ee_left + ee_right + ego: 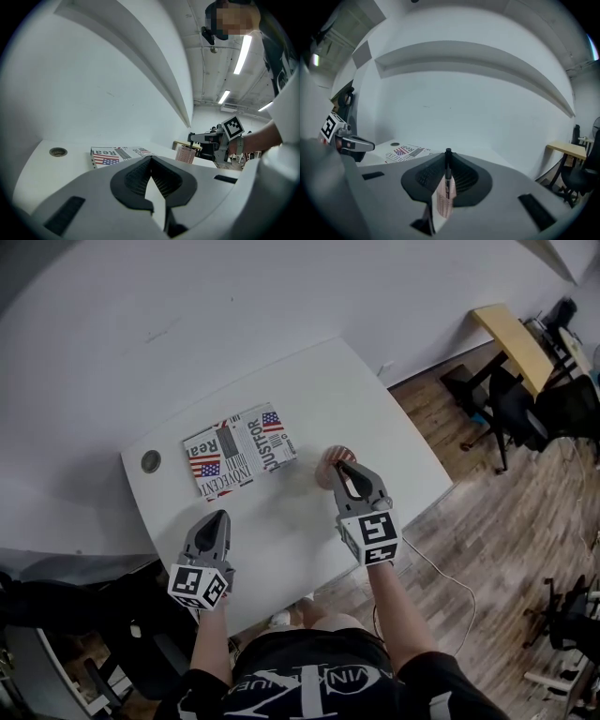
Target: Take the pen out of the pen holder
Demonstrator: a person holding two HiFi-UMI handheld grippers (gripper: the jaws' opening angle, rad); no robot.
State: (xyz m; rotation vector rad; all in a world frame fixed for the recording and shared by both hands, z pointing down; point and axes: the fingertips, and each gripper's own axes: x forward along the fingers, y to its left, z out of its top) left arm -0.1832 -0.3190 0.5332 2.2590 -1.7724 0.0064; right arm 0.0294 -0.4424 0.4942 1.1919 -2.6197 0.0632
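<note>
A pink mesh pen holder [329,459] stands on the white table [309,390], right of the middle. My right gripper [340,467] is directly over it, shut on a black pen [448,172] that stands upright between the pads. The pen's lower end still dips into the pen holder [443,206] below the jaws. My left gripper [221,517] hovers near the table's front edge, well left of the holder. Its jaws meet at the tips, shut on nothing [151,159]. In the left gripper view the holder [184,154] sits under the right gripper [204,138].
A flat box printed with newsprint and flags [239,448] lies behind the left gripper, left of the holder. A round cable grommet [150,461] sits at the table's far left. A wall runs behind the table. Chairs and a yellow desk [514,338] stand on the wooden floor to the right.
</note>
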